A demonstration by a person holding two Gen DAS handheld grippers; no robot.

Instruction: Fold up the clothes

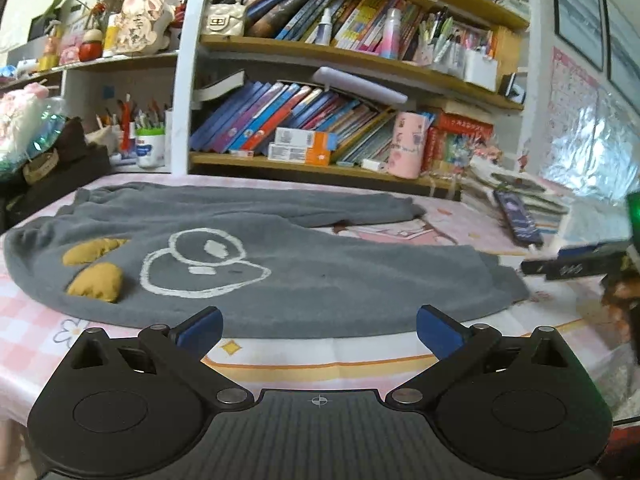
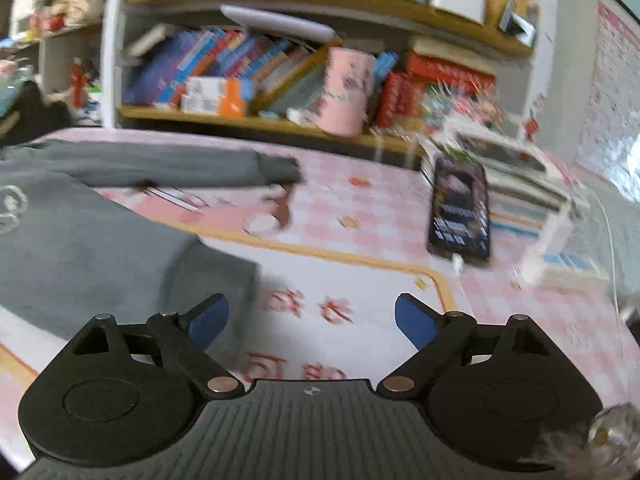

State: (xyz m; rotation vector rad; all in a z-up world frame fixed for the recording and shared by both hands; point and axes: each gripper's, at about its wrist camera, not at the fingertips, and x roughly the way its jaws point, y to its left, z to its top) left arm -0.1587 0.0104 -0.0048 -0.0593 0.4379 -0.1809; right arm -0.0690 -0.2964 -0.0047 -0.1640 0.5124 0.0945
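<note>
On the pink tablecloth [image 1: 360,354], grey trousers [image 1: 280,280] lie crosswise; both tongs gape wide, empty.

Left gripper [image 1: 319,330]: black plastic linkage arms, round silver pivot pins, blue fingers [image 1: 202,330], ribbed grey base bearing small crosshair mark. Right gripper [image 2: 312,320]: same build, blue fingers [image 2: 210,322], silver pins, ribbed grey base
</note>
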